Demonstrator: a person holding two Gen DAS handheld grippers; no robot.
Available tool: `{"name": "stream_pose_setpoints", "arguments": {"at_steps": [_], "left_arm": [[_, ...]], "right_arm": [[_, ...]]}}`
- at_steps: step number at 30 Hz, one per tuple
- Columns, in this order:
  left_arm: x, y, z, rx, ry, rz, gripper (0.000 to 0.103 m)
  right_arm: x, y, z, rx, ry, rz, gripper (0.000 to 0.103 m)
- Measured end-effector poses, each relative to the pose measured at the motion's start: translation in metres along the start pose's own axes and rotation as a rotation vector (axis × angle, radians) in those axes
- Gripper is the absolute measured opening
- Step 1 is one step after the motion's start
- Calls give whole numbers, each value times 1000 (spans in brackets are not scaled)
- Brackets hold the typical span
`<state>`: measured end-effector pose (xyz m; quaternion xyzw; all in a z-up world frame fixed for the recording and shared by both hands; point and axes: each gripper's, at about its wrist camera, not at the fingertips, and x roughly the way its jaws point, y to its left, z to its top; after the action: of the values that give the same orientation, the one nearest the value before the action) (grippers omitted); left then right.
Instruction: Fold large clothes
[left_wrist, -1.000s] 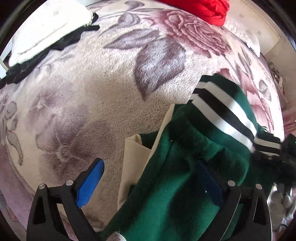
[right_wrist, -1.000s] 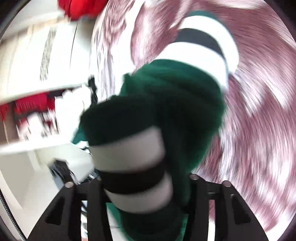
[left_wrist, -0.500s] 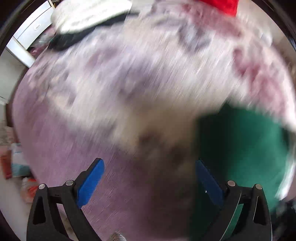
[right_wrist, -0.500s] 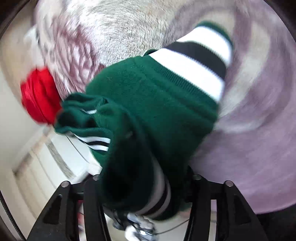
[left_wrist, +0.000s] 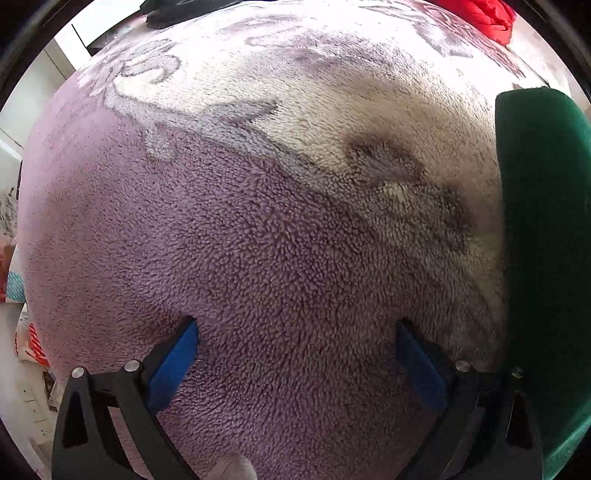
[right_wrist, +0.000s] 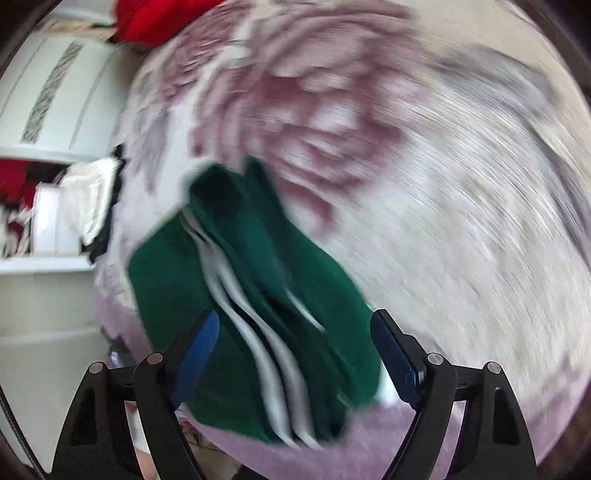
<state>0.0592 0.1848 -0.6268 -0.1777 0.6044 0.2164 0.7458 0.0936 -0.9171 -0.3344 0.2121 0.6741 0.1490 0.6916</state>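
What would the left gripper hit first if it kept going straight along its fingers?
Most likely the fleece blanket: the open left gripper points into its bare purple pile. The green sweater lies off to the right of that line.

Both wrist views look closely down on the blanket (left_wrist: 258, 240); the right seems blurred.

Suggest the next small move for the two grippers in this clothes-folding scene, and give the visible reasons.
Probably bring the left gripper right toward the green sweater: its jaws are open over bare blanket, and the sweater lies at its right edge. The right gripper is open too, with the sweater bunched and unfolded.
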Motion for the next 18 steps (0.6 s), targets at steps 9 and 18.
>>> {"name": "stream_pose_setpoints", "arguments": {"at_steps": [9, 18], "left_arm": [[1, 1, 29, -15, 99, 14, 103], [-35, -13, 52, -55, 59, -75, 103]], "right_arm": [[101, 73, 70, -132, 204, -19, 15], [82, 104, 84, -204, 125, -148, 12]]}}
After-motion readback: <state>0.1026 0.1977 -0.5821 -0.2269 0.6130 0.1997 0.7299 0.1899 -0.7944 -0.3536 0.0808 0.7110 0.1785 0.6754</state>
